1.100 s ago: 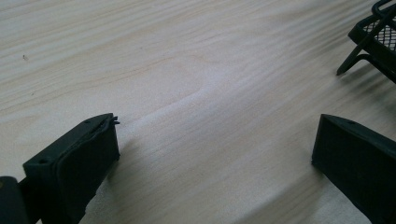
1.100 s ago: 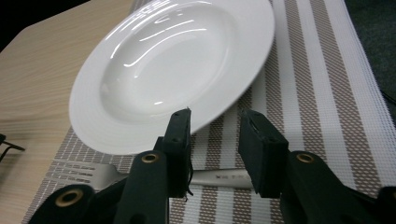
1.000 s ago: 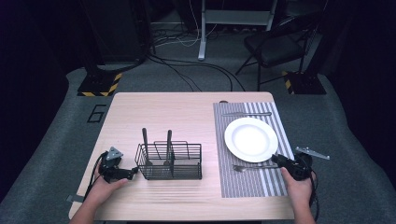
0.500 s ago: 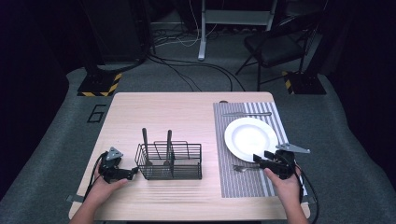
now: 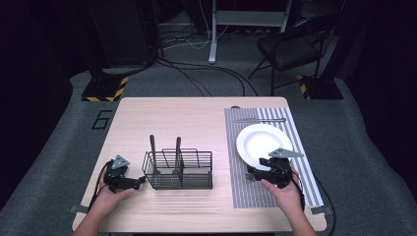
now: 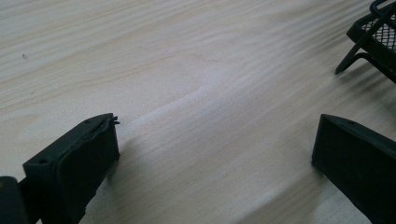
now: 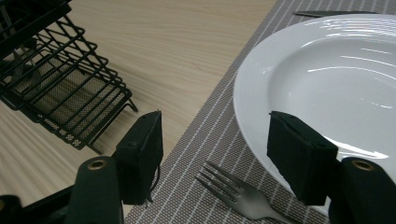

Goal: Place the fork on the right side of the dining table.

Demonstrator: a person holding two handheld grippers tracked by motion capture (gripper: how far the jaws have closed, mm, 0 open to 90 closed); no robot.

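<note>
Two grippers rest low on a pale wooden bench (image 5: 196,123), dark room behind: left gripper (image 5: 129,183) spread at 7 o'clock, right gripper (image 7: 215,154) spread over a fork (image 7: 238,193) on the striped mat (image 5: 246,191) at 4 o'clock.

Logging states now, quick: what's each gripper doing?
Left gripper: open, empty, over bare table.
Right gripper: open, empty, above the fork.

The left tool (image 5: 129,182) is black, with a grey three-cornered plate on top and a black cable behind it; the right tool (image 5: 265,172) is black too, with the same grey plate and a black cable. In the right gripper view each jaw is a thick black block on an arm with a brass-coloured ring; both forearms are bare, no sleeves.
</note>
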